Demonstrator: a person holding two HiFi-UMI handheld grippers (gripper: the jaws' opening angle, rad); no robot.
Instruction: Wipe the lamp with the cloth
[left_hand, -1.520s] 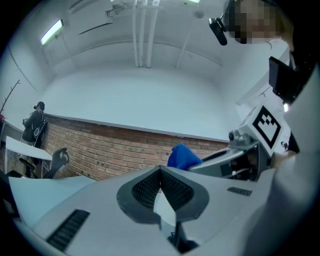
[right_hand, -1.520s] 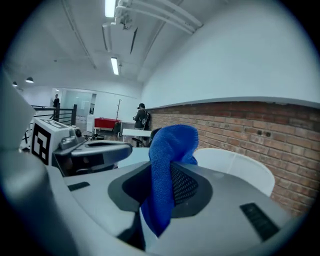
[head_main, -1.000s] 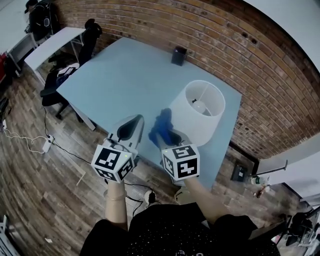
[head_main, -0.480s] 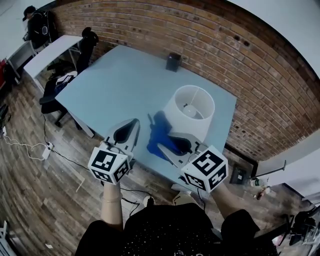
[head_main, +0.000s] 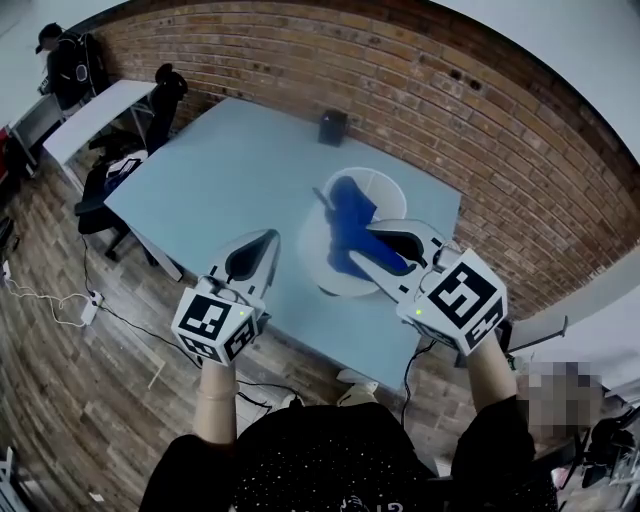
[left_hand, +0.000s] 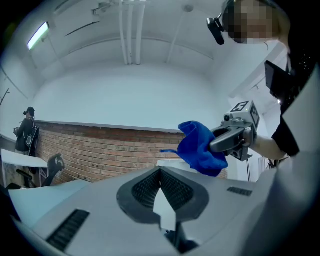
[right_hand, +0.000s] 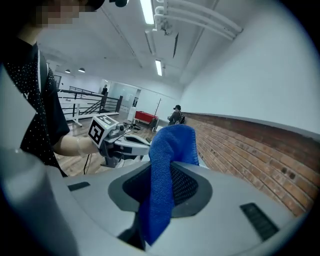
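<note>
The white lamp shade (head_main: 318, 262) stands on the pale blue table (head_main: 230, 170) near its right end. A blue cloth (head_main: 352, 215) hangs over the shade's open top, and my right gripper (head_main: 362, 245) is shut on it from the near right. In the right gripper view the cloth (right_hand: 165, 170) drapes between the jaws and hides their tips. My left gripper (head_main: 272, 237) hovers left of the shade, apart from it. Its jaws meet with nothing between them (left_hand: 160, 170). From there the cloth (left_hand: 200, 147) shows in the right gripper (left_hand: 235, 137).
A small black box (head_main: 331, 128) sits at the table's far edge, against the brick wall (head_main: 480, 110). A white desk (head_main: 90, 110), a dark chair (head_main: 165, 85) and a standing person (head_main: 65, 65) are at the far left. Cables lie on the wood floor (head_main: 60, 290).
My right gripper has carried the cloth from the lamp's near left side up and rightwards over the shade's top. The left gripper has stayed about where it was.
</note>
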